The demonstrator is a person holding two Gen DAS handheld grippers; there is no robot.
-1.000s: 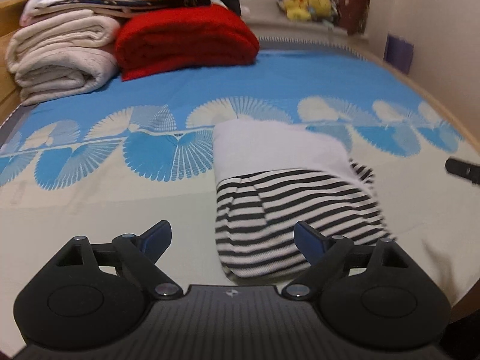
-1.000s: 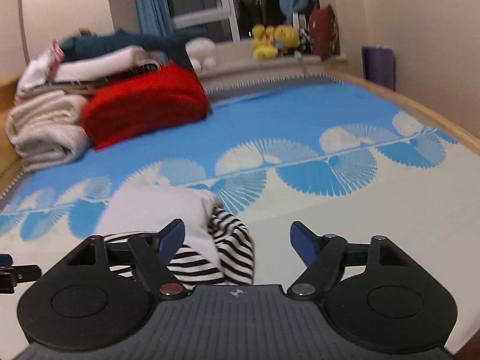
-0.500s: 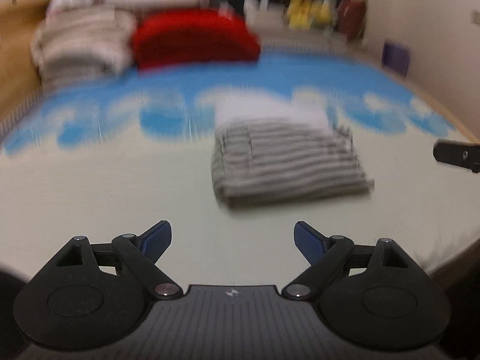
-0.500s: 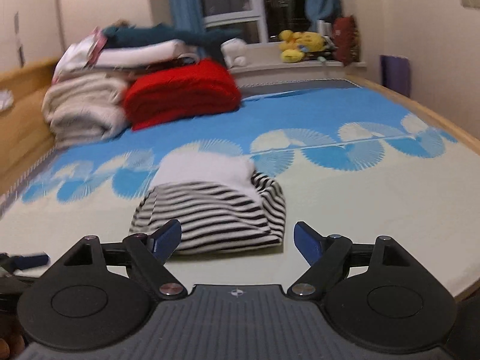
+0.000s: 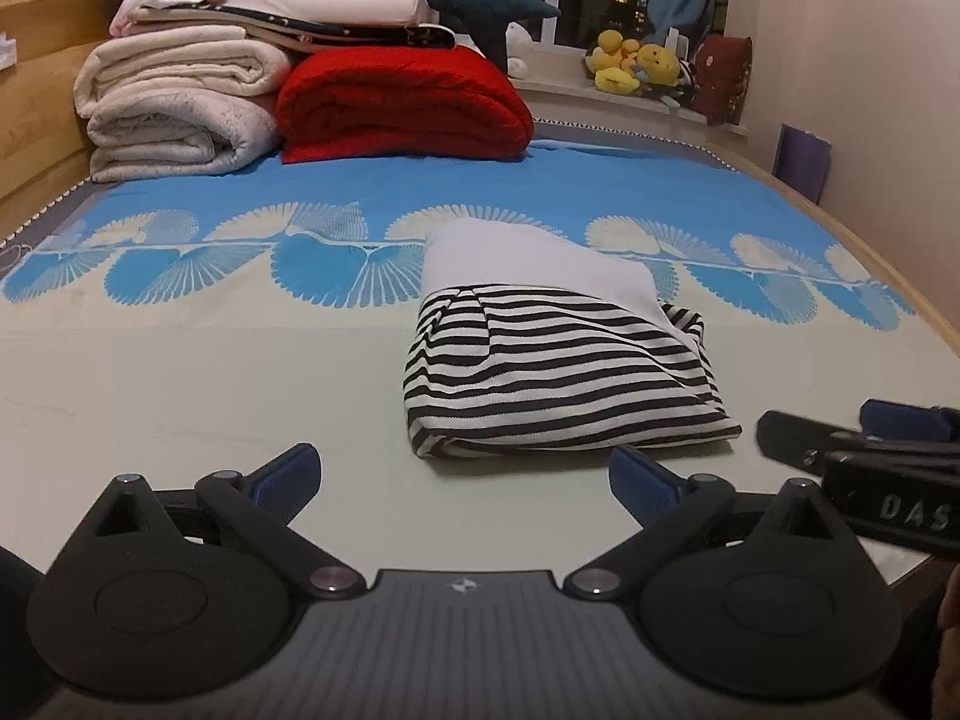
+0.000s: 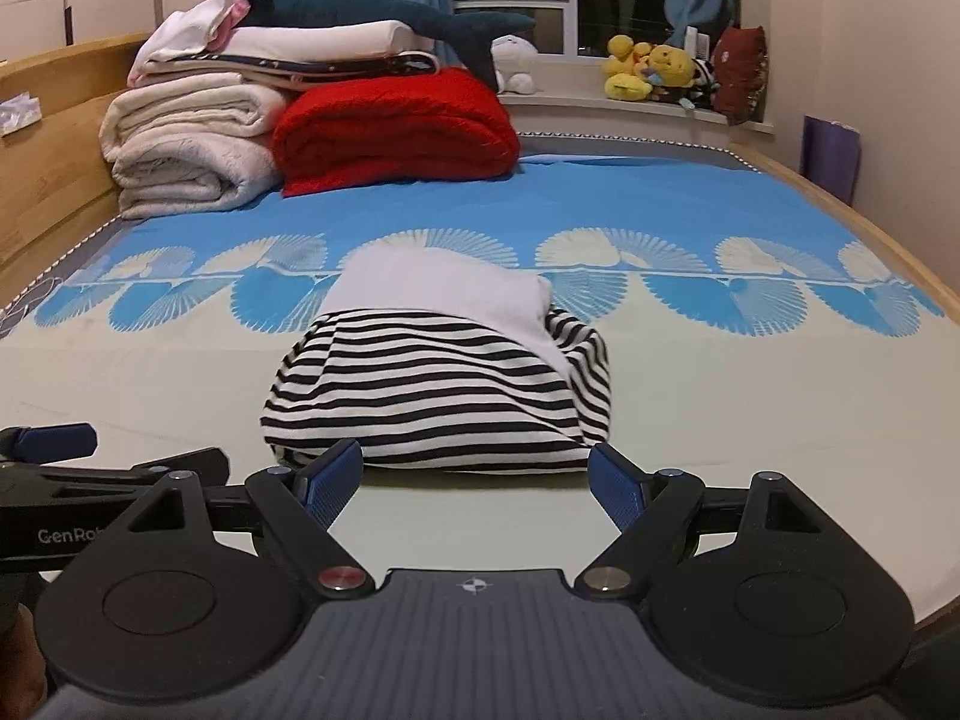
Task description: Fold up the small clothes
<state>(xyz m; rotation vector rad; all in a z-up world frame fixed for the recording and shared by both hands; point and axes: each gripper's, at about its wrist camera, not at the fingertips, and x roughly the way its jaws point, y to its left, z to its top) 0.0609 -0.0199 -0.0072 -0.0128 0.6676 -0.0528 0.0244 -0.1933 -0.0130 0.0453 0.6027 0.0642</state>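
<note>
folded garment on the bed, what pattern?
Black-and-white horizontal stripes, with a plain white section at its far end. The folded garment shows best in the left wrist view.

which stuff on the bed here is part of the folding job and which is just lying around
Part of the job:
- striped garment, folded, on the bed
- left gripper, open, empty
- right gripper, open, empty

Just lying about:
- red blanket
- cream blankets
- shark plush
- yellow plush toys
</note>
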